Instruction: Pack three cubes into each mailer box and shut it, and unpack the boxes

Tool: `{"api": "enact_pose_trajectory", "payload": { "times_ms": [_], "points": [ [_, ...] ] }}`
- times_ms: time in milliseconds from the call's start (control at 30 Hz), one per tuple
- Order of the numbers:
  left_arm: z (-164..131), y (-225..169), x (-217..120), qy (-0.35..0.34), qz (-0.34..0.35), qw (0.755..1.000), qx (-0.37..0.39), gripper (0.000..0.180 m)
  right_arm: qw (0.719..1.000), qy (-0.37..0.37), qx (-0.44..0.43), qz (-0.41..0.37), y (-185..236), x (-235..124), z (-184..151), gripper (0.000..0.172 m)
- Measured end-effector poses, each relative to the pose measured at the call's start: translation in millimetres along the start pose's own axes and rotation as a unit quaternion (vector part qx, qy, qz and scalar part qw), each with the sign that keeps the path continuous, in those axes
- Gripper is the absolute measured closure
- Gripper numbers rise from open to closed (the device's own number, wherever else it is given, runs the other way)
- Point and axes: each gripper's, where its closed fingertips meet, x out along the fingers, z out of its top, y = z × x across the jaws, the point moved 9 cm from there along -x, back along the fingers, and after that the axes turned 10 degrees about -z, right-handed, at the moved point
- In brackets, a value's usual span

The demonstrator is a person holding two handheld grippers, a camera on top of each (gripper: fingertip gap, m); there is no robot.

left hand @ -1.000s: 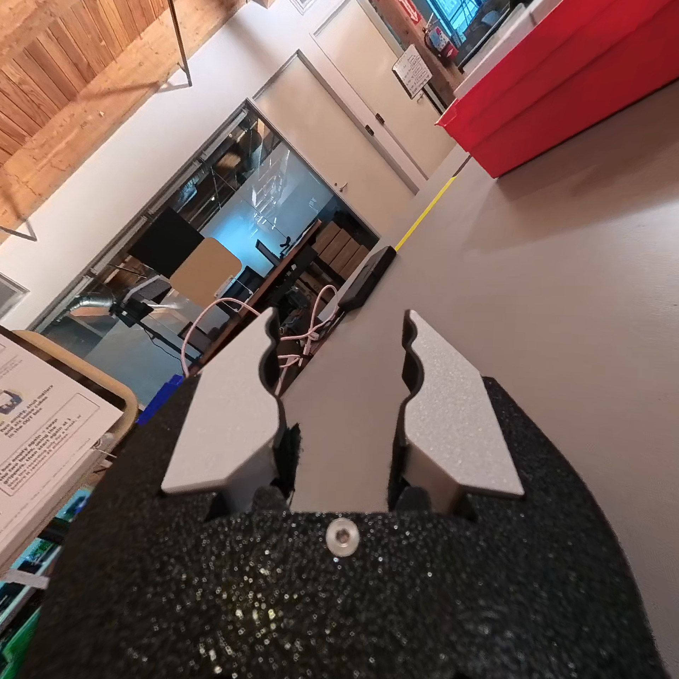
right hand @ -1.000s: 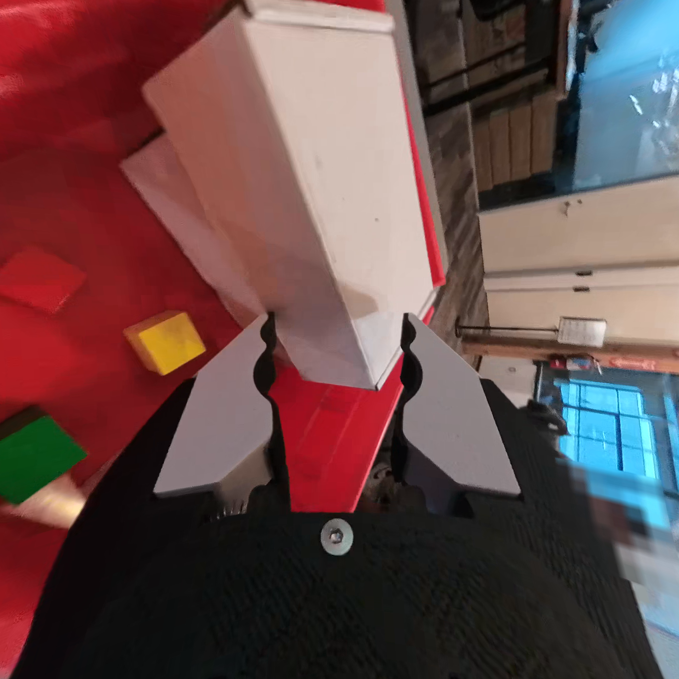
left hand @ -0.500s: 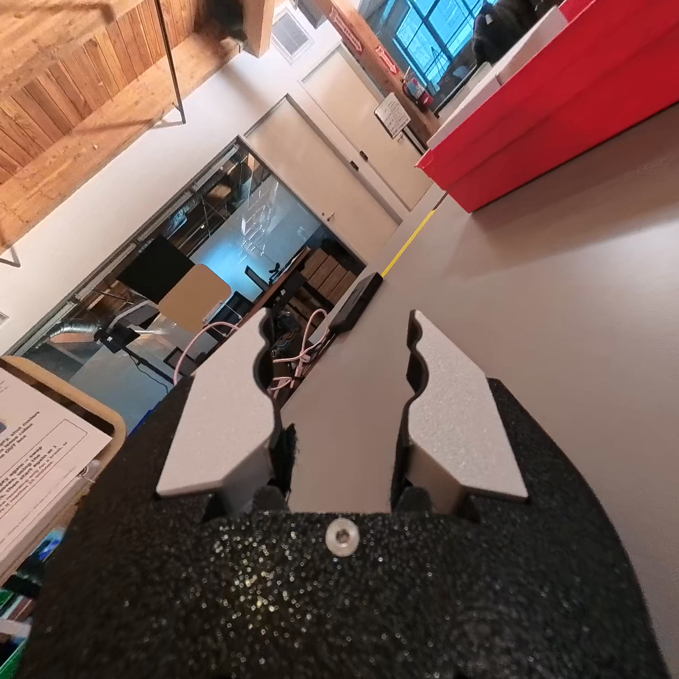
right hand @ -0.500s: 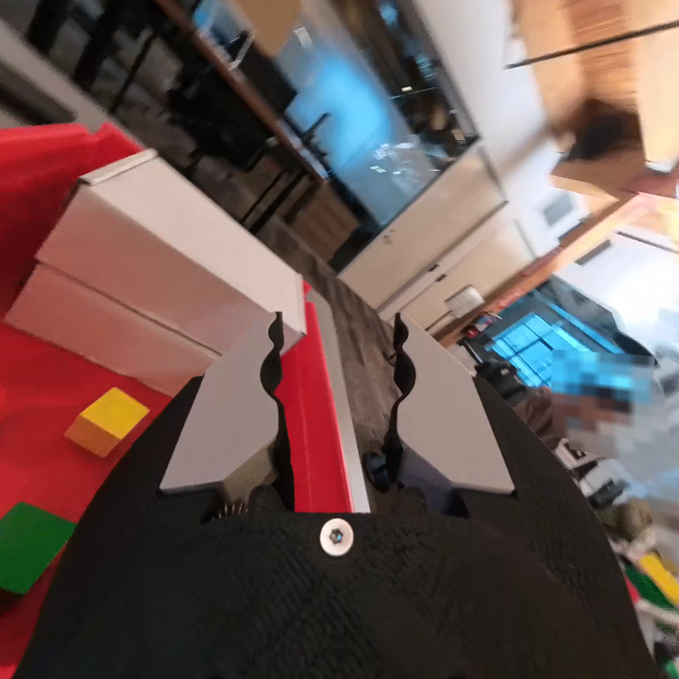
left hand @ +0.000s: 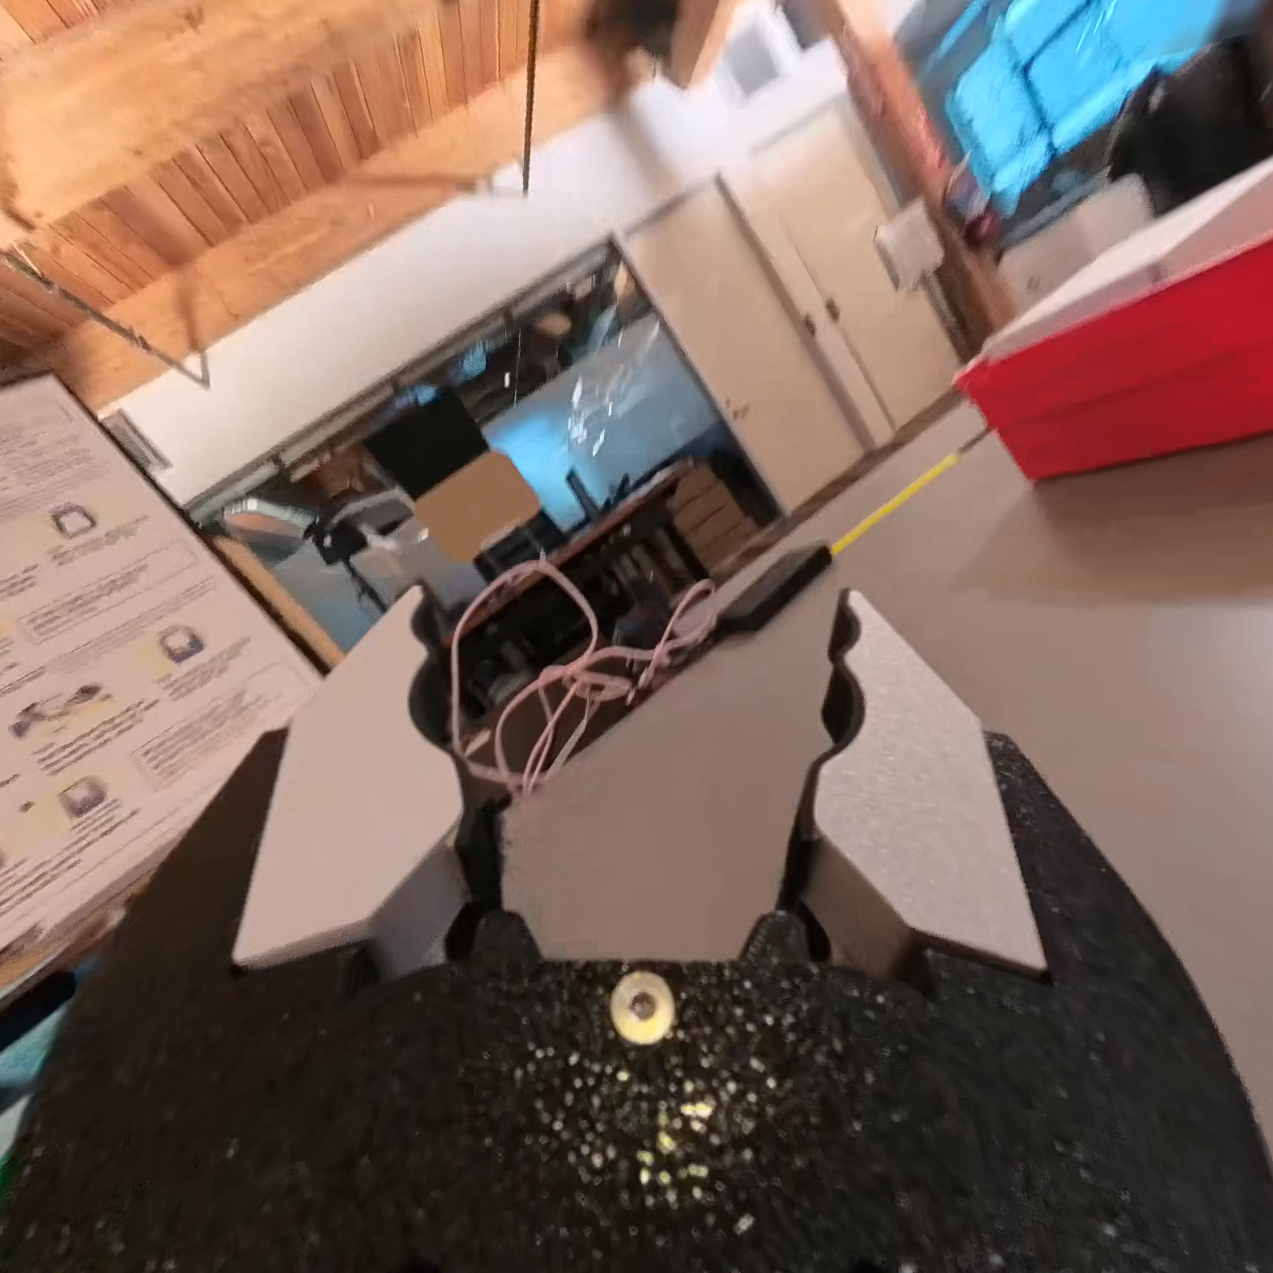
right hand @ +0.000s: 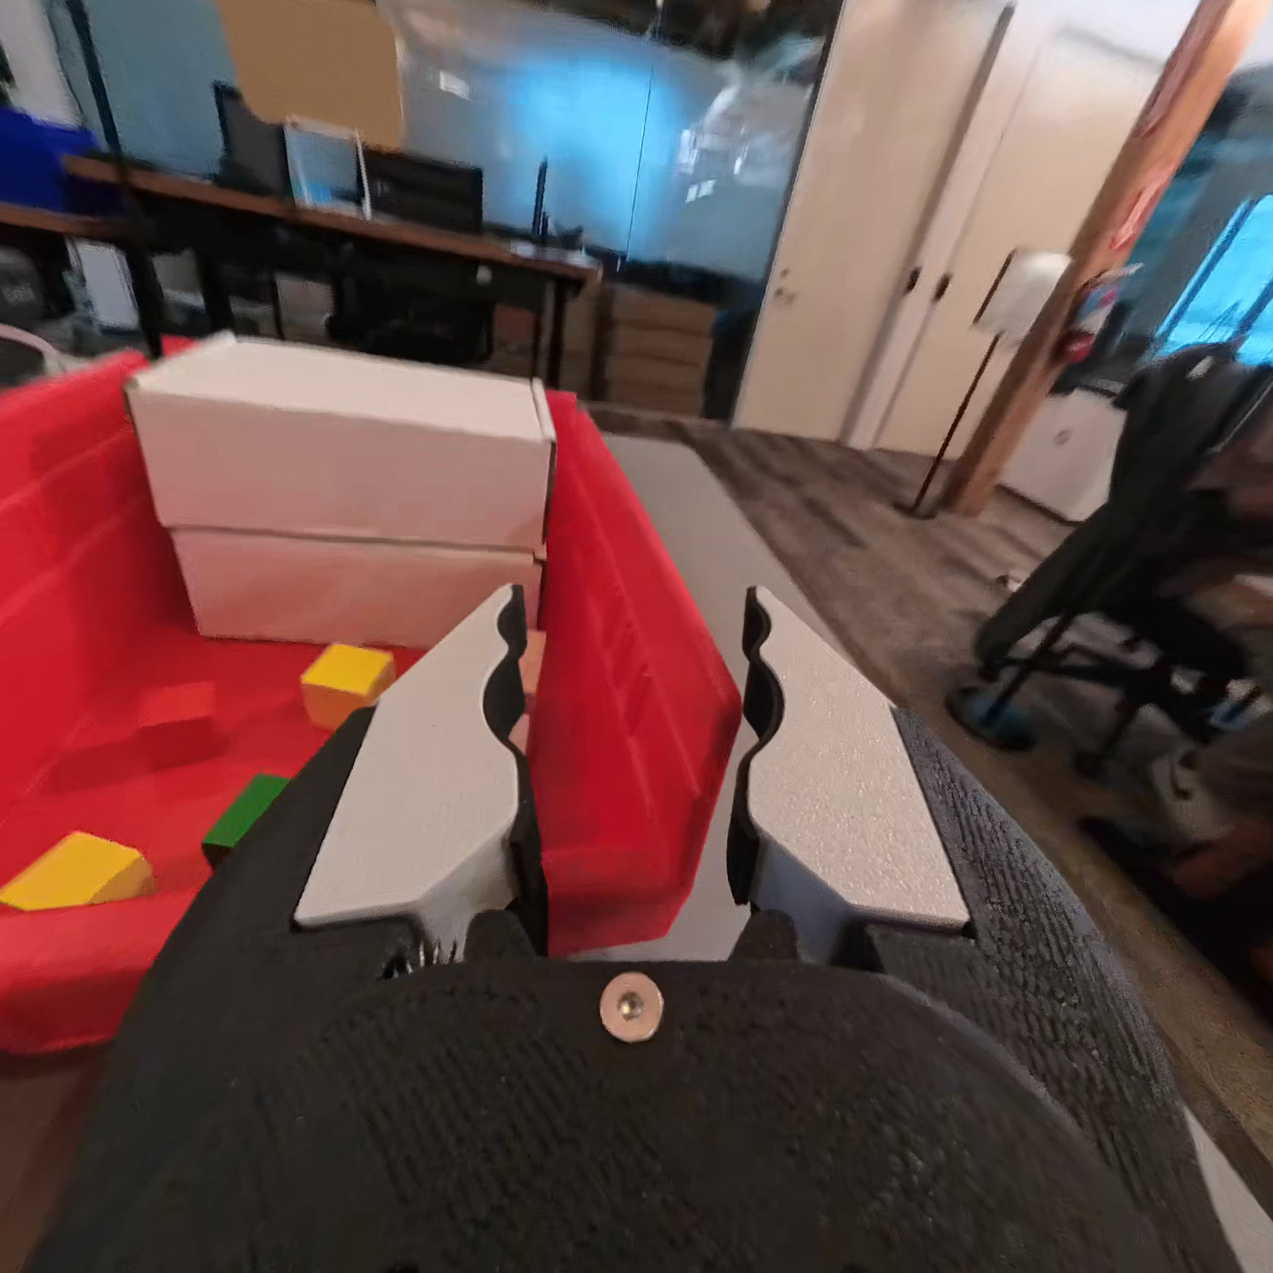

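Note:
Two shut white mailer boxes sit stacked in the red bin (right hand: pixel 620 689), the upper box (right hand: pixel 344 441) on the lower box (right hand: pixel 358 592). Loose cubes lie on the bin floor: a yellow cube (right hand: pixel 348 682), a red cube (right hand: pixel 179 716), a green cube (right hand: pixel 244 813) and another yellow cube (right hand: pixel 76 878). My right gripper (right hand: pixel 634 596) is open and empty, above the bin's right wall. My left gripper (left hand: pixel 634 606) is wide open and empty over the grey table (left hand: pixel 1033 689). The bin also shows in the left wrist view (left hand: pixel 1136 406), far right, apart from that gripper.
A black flat device (left hand: pixel 778 585) lies at the table's far edge with a pink cable (left hand: pixel 551 675) beside it. A printed sheet (left hand: pixel 103 620) stands at the left. A chair with a dark jacket (right hand: pixel 1136 551) stands on the floor right of the table. My hands' fingertips stand some 55 cm from each other. The yellow cube (right hand: pixel 348 682) lies around 10 cm away from my right fingertips.
My left jaws have opened much wider and that gripper has tilted. My right gripper has swung back from the white box near its fingertips; that box now rests on the other one.

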Motion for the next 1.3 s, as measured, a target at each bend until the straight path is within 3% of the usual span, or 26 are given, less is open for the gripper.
{"api": "enact_pose_trajectory", "payload": {
  "times_ms": [133, 233, 367, 433, 533, 600, 667, 700, 767, 800, 933, 1133, 1300],
  "points": [
    [-9, 30, -40, 0.162, 0.075, 0.983, -0.052, 0.049, 0.998, 0.038, 0.047, 0.016, -7, 7, -5, 0.114],
    [-20, 58, -77, 0.219, 0.126, 0.959, -0.13, 0.036, 0.992, 0.06, 0.091, 0.058, -8, 8, -8, 0.125],
    [-37, 65, -101, 0.317, 0.081, 0.916, -0.234, 0.03, 0.98, 0.105, 0.138, 0.098, -9, 10, -10, 0.131],
    [-37, 63, -109, 0.358, 0.075, 0.904, -0.223, 0.034, 0.977, 0.122, 0.144, 0.098, -10, 9, -10, 0.14],
    [-47, 65, -119, 0.421, 0.078, 0.883, -0.193, 0.055, 0.974, 0.14, 0.153, 0.089, -12, 9, -10, 0.155],
    [-64, 61, -124, 0.476, 0.044, 0.851, -0.215, 0.062, 0.973, 0.15, 0.155, 0.082, -15, 8, -10, 0.166],
    [-75, 59, -130, 0.498, 0.017, 0.829, -0.253, 0.083, 0.973, 0.156, 0.145, 0.095, -15, 6, -9, 0.168],
    [-75, 60, -132, 0.491, 0.016, 0.835, -0.248, 0.096, 0.973, 0.156, 0.136, 0.103, -15, 5, -9, 0.168],
    [-72, 64, -138, 0.494, 0.024, 0.842, -0.217, 0.141, 0.972, 0.16, 0.13, 0.115, -14, 3, -8, 0.168],
    [-71, 64, -140, 0.494, 0.02, 0.845, -0.207, 0.153, 0.972, 0.163, 0.125, 0.118, -14, 2, -8, 0.168],
    [-64, 56, -136, 0.471, -0.02, 0.86, -0.195, 0.174, 0.971, 0.169, 0.111, 0.126, -10, 1, -5, 0.168],
    [-57, 49, -144, 0.426, 0.017, 0.888, -0.175, 0.175, 0.966, 0.17, 0.119, 0.154, 7, -1, -2, 0.168],
    [-35, 43, -150, 0.383, 0.035, 0.91, -0.155, 0.176, 0.965, 0.163, 0.106, 0.174, 54, -17, 7, 0.168]
  ]
}}
